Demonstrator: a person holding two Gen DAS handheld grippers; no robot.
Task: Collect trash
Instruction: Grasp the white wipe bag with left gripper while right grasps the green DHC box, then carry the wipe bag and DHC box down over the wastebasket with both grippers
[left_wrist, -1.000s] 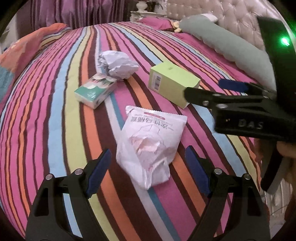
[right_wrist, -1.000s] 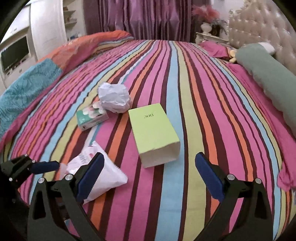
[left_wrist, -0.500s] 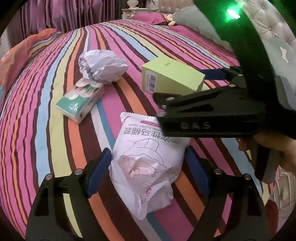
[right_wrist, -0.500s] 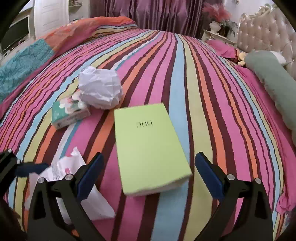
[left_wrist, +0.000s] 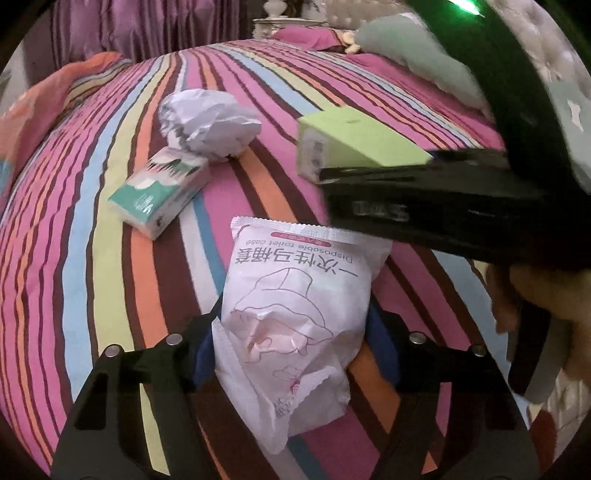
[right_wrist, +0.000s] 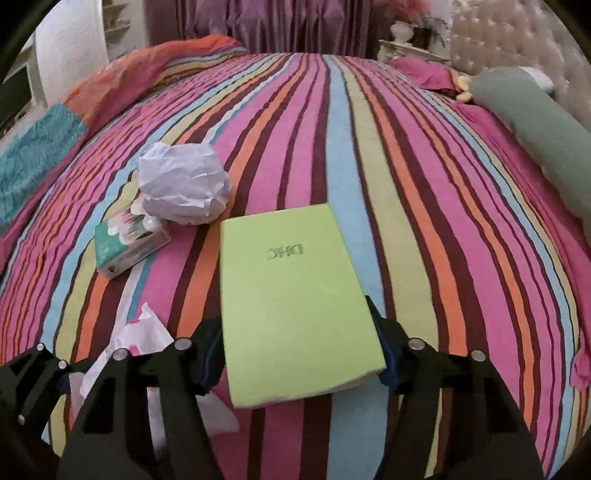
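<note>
Both hands dropped in over the striped bedspread (right_wrist: 424, 206) at once, and both sets of jaws had just been closing! The left gripper (left_wrist: 295, 347), which a second earlier hung spread above the white toilet-cover packet (left_wrist: 295, 314), now pinched that crinkly packet between its blue pads (left_wrist: 205, 360), the wrapper buckling at the waist. The right gripper (right_wrist: 295, 354) did the same to the green DHC box (right_wrist: 291, 295): wide open a moment before, it was now clamped on the box's near end, pads pressed to both long sides. Taking that box as the mark, the packet lay just to its left and nearer the person, the crumpled paper ball (right_wrist: 183, 188) sat just beyond its far left corner, and the small tissue pack (right_wrist: 129, 243) lay left of it, tucked against the ball. Two pieces looked secured, then, with two left on the bed and nothing lifted yet. As for a bin or bag to take any of it, none showed in either view.
</note>
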